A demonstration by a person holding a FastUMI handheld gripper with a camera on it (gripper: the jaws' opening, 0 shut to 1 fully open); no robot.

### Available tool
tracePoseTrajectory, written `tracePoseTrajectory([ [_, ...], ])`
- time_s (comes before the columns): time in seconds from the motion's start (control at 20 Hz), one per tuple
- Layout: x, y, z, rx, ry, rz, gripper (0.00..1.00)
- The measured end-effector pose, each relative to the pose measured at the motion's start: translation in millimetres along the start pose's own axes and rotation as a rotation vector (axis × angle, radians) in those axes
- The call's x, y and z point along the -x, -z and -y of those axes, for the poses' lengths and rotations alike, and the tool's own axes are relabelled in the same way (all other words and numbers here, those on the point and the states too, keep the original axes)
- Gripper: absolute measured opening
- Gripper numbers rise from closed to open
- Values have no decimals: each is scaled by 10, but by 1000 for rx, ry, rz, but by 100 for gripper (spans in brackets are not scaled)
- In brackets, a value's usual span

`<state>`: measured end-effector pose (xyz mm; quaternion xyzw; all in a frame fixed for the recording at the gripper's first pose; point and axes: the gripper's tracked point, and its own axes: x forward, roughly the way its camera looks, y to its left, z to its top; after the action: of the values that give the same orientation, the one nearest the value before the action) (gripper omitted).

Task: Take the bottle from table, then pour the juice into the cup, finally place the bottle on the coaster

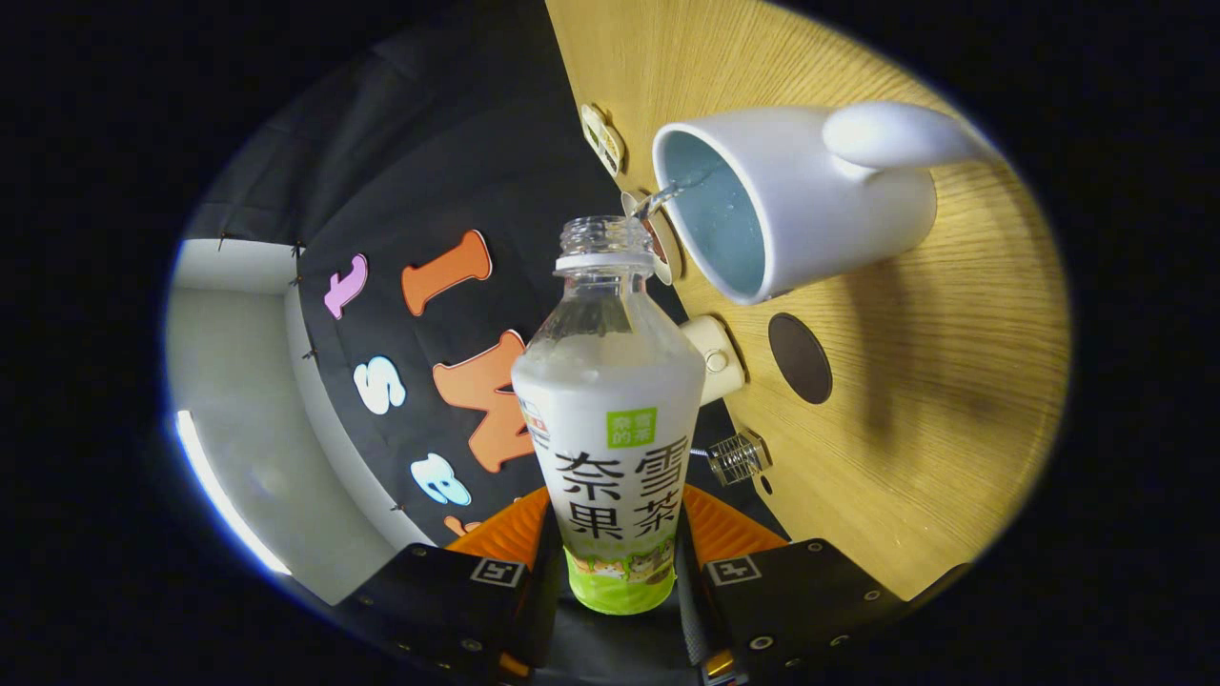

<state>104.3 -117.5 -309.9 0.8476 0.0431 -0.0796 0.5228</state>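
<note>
My gripper point(618, 562) is shut on a clear plastic bottle point(610, 419) with a white and green label, both fingers pressing its lower part. The whole view is rolled, so the bottle is tipped toward a white mug point(810, 205) with a pale blue inside and a handle, standing on the wooden table point(934, 381). The bottle's open neck sits just by the mug's rim, and a thin stream of clear liquid runs from it into the mug. A dark round coaster point(800, 357) lies on the table close beside the mug.
A small cream-coloured round object point(717, 357) and a small clear ribbed piece point(738, 457) sit at the table's back edge near the coaster. Flat round pale pieces point(602, 138) lie along the same edge by the mug. The black cloth wall stands behind.
</note>
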Motion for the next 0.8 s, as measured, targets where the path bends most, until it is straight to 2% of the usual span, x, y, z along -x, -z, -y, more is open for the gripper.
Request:
tracePoseTrajectory([
  [0.8,-46,-41,-110,-111,-16,15,54],
])
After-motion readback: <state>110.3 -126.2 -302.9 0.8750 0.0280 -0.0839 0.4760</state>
